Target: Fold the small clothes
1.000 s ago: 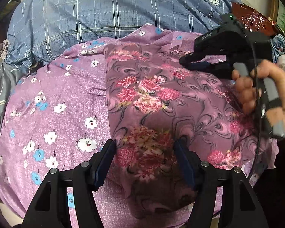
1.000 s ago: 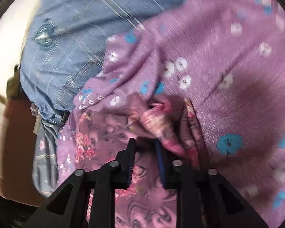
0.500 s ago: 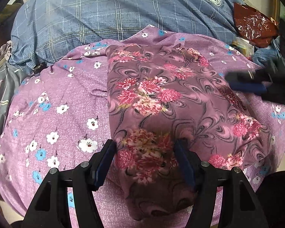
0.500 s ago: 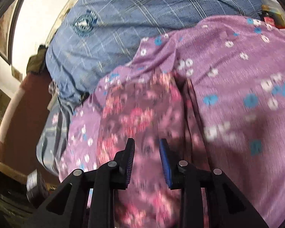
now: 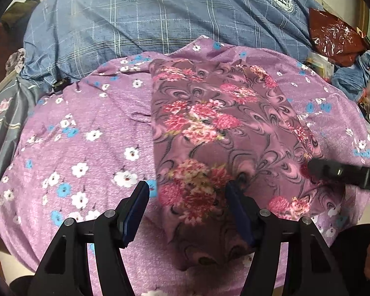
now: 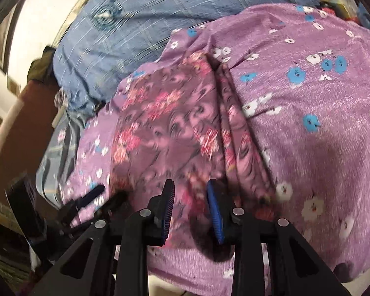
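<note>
A mauve garment (image 5: 209, 123) with pink flower clusters lies folded into a long strip on the purple flowered blanket (image 5: 86, 135). My left gripper (image 5: 187, 190) stands open over the strip's near end, its fingers on either side of the cloth and not pressing on it. In the right wrist view the same garment (image 6: 165, 123) runs away from my right gripper (image 6: 190, 185), which hovers open above its near right part with nothing in its jaws. The right gripper's tip (image 5: 315, 167) enters the left view from the right edge. The left gripper (image 6: 109, 193) shows blurred at lower left.
A blue plaid quilt (image 5: 185, 24) lies bunched behind the blanket. At far right are a red plastic bag (image 5: 333, 37) and a pile of blue cloth (image 5: 352, 74). Grey striped fabric (image 5: 2, 113) hangs at the left edge. The blanket (image 6: 308, 98) spreads wide to the right.
The right gripper let go of the garment's far fold, opened a little and drew back to the near right side. The left gripper stayed in place.
</note>
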